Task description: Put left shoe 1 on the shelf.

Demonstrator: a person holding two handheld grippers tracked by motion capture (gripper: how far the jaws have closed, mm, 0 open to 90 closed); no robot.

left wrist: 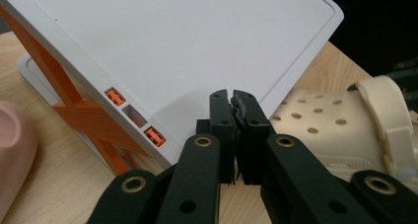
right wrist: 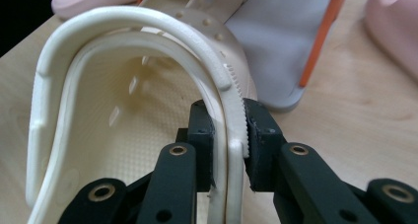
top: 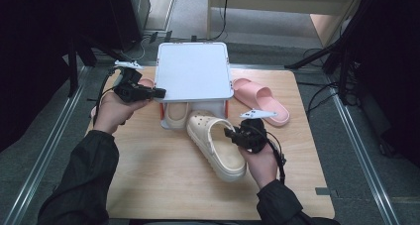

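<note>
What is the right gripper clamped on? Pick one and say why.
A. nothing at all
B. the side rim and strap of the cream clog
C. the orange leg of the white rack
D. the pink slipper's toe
B: in the right gripper view the right gripper has its jaws pressed on either side of the cream clog at its rim and strap.

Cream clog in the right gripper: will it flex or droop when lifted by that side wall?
The cream clog is probably light foam. The right gripper pinches only its thin rim and strap, so the wall may bend and the toe sag. The strap's ribbed edge should limit slipping.
</note>
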